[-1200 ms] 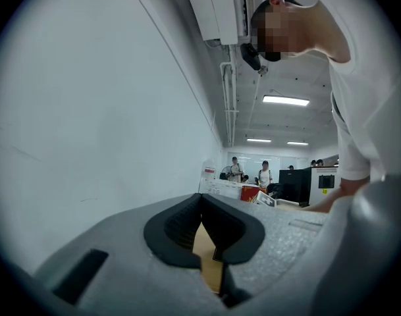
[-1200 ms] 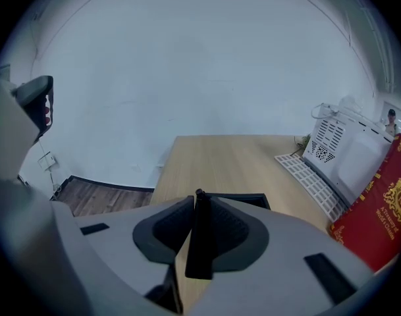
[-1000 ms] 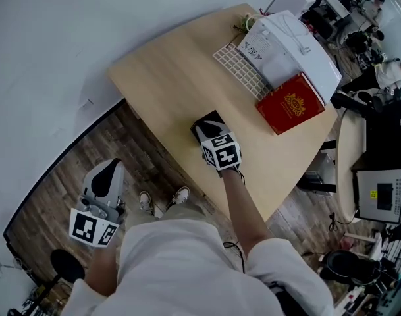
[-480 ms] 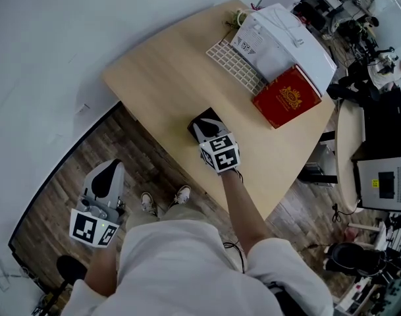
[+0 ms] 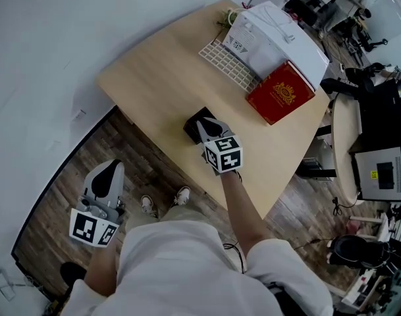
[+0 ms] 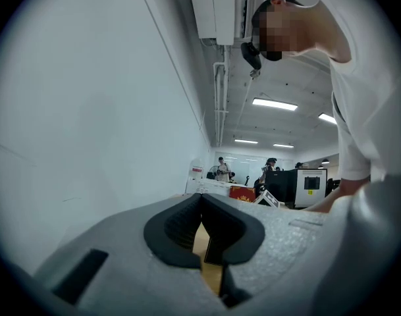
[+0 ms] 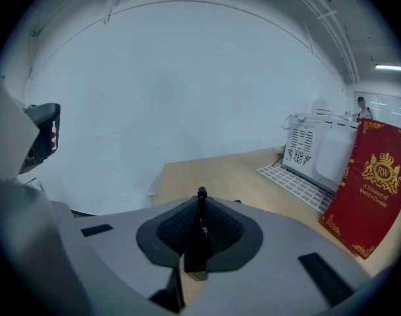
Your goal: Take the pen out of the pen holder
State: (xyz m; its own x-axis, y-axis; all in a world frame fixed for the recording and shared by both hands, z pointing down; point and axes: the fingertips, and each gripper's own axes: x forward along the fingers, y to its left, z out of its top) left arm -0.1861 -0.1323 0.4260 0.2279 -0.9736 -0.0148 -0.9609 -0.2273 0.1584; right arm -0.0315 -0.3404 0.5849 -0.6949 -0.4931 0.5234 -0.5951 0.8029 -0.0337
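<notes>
The right gripper [image 7: 200,210] has just closed its jaws, now pinching the pen [image 7: 201,196] over the pen holder [image 5: 195,122] at the near edge of the table [image 5: 160,71], so the pen looks ready to be lifted out; the left gripper [image 6: 201,201] hangs pressed together, empty.

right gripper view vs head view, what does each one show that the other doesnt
Only the right gripper view: a thin black pen between the jaws of the right tongs, which have just been closing and now pinch it. Only the head view: the person's shoes, the wood floor and the marker cube atop the right tongs. Both: the wooden table, red book, white grid tray and white appliance.
</notes>
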